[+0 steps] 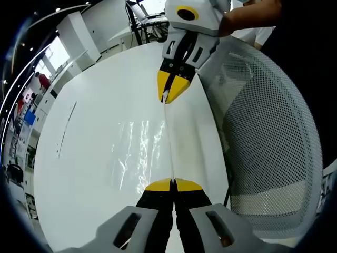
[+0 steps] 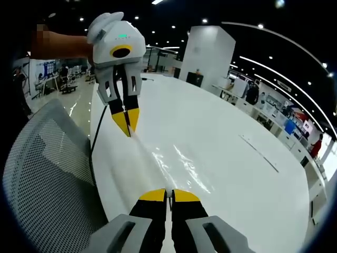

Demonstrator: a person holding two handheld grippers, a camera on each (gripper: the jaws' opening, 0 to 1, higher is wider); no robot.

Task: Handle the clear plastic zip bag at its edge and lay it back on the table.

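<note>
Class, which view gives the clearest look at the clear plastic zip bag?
The left gripper view: the clear plastic zip bag spreads its glinting sheet across the white table between both shut grippers. The right gripper view shows it narrower and foreshortened, stretched by its edge.

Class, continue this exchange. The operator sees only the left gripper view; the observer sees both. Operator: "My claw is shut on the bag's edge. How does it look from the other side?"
Observer: In the right gripper view, your left claw pinches the edge of the clear bag, and that edge runs straight to the right claw, which is also shut on it.
Operator: Anything trailing from my gripper?
Observer: A dark cable hangs from it past the edge of the table, beside the mesh chair.
Operator: Any indicator showing on it?
Observer: A green light glows on top of its white housing.
</note>
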